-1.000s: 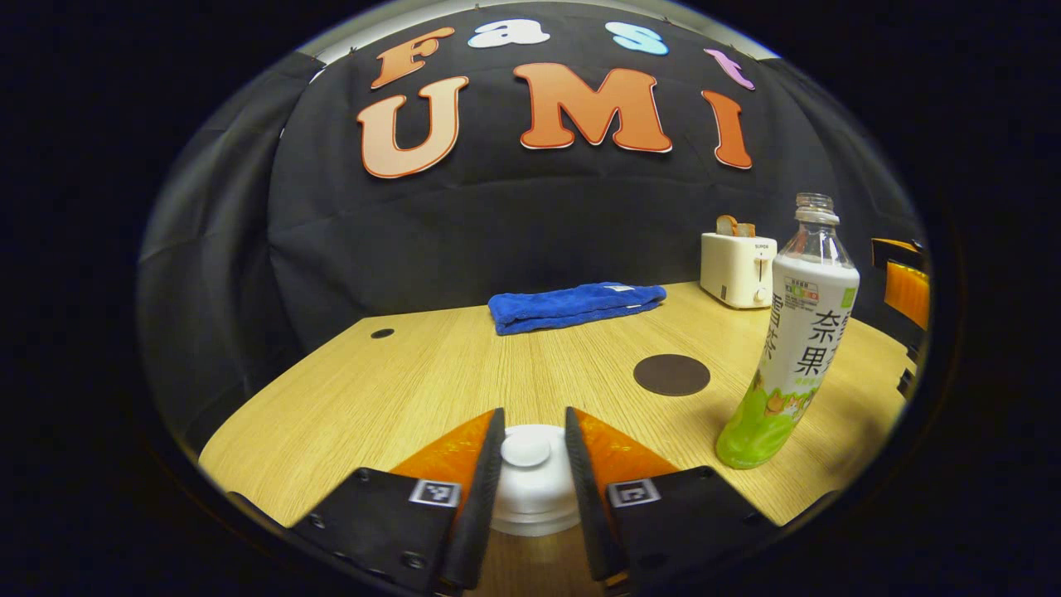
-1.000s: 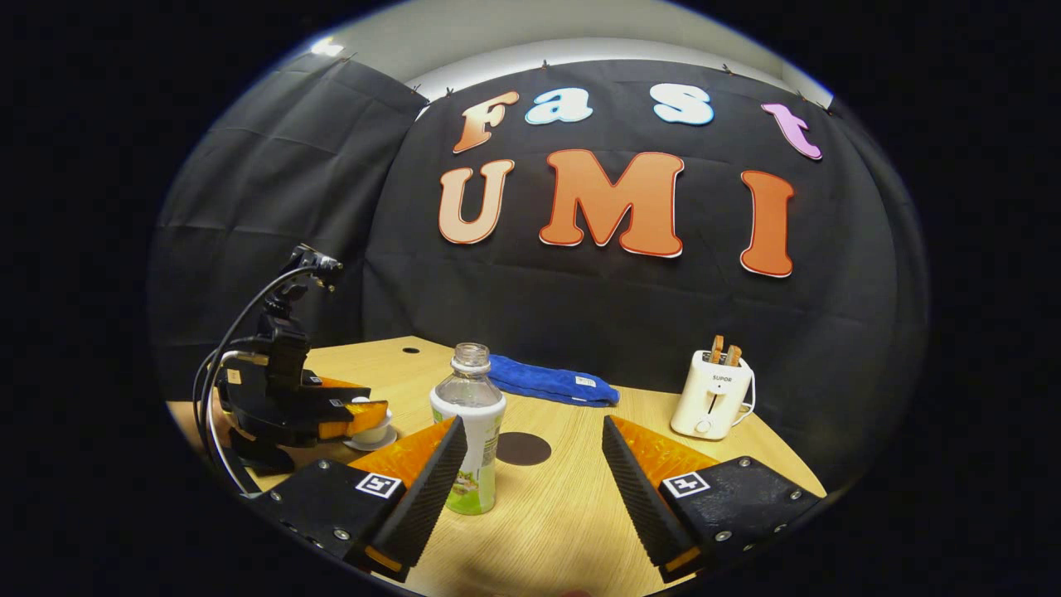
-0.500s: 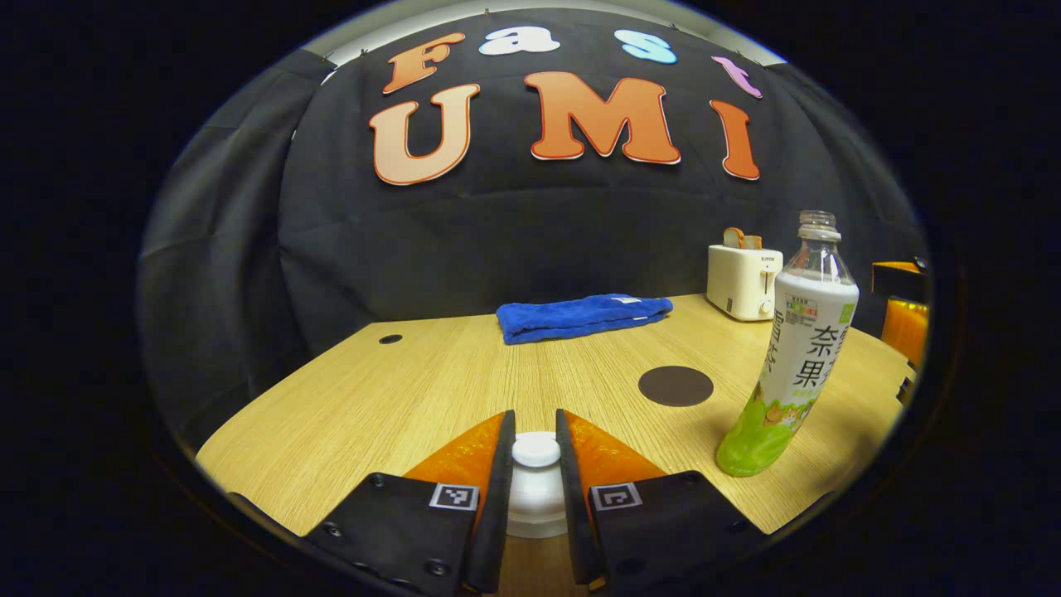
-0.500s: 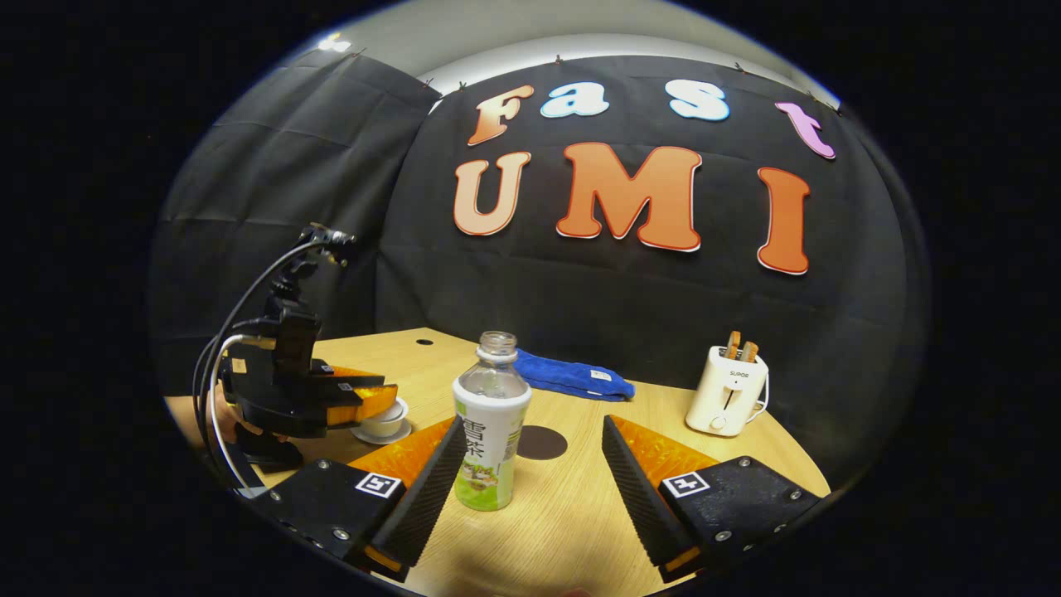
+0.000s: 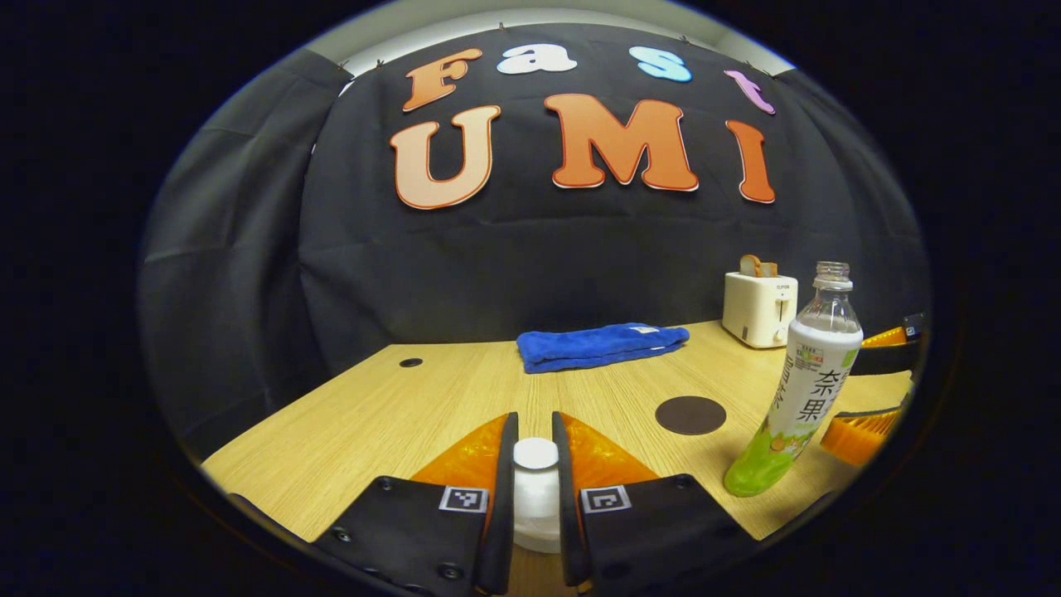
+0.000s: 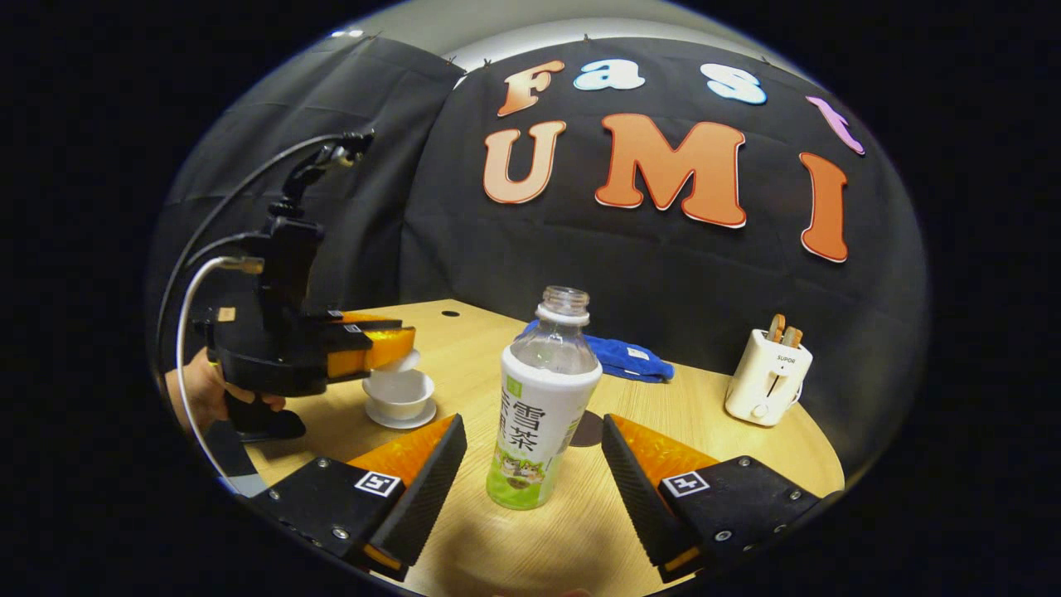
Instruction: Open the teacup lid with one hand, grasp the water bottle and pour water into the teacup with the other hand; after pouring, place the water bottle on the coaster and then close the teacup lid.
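My left gripper (image 5: 535,429) is shut on the knob of the white teacup lid (image 5: 535,506). In the right gripper view, the left gripper (image 6: 390,347) holds the lid (image 6: 405,362) just above the white teacup (image 6: 399,390), which sits uncovered on its saucer (image 6: 390,419). An uncapped water bottle (image 6: 543,414) with a green-and-white label stands upright on the table. My right gripper (image 6: 535,468) is open, and the bottle's base sits between its fingertips without touching them. The dark round coaster (image 5: 690,414) lies just beyond the bottle (image 5: 808,390).
A folded blue towel (image 5: 603,346) lies at the back of the wooden table (image 5: 398,414). A white toaster (image 6: 767,377) with bread in it stands at the back right. A hand (image 6: 199,396) holds the left gripper's handle, with cables rising above it.
My left gripper closed on the lid's knob and raised the lid off the teacup. The right gripper moved forward, so the bottle now stands between its open fingers.
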Action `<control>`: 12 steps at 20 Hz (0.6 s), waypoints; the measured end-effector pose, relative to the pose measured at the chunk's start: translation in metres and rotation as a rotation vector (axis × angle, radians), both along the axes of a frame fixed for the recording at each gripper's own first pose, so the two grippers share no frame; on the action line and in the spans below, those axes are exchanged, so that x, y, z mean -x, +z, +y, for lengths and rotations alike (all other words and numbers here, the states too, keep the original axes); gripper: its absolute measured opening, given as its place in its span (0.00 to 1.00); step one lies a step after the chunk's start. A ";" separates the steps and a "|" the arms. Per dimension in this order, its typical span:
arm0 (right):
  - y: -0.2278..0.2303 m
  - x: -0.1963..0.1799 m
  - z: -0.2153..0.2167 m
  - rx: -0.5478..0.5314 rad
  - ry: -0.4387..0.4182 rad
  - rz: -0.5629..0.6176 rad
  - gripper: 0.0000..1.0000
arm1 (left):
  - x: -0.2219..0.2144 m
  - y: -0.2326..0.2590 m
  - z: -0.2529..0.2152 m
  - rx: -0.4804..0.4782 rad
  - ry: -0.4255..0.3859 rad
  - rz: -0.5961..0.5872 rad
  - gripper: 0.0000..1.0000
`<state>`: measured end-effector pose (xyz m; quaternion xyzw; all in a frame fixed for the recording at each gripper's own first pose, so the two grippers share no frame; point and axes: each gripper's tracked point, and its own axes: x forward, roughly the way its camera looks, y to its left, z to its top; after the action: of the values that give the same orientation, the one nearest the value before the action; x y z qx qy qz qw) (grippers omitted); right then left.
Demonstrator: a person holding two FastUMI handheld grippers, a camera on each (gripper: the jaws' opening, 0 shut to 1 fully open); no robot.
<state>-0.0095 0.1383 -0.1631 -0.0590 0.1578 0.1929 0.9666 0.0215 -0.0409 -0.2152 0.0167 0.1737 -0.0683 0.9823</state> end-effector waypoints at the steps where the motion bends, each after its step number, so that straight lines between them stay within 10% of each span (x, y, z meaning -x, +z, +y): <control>1: -0.006 -0.002 0.004 0.005 0.007 0.019 0.99 | 0.001 0.002 0.005 0.000 0.008 -0.003 0.27; 12: -0.021 -0.022 0.016 -0.004 -0.022 0.101 0.67 | 0.014 0.009 0.065 -0.044 0.103 -0.015 0.27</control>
<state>0.0120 0.1540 -0.1845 -0.0456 0.2067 0.1855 0.9596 0.0072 0.0238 -0.2062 0.0300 0.1686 -0.0138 0.9851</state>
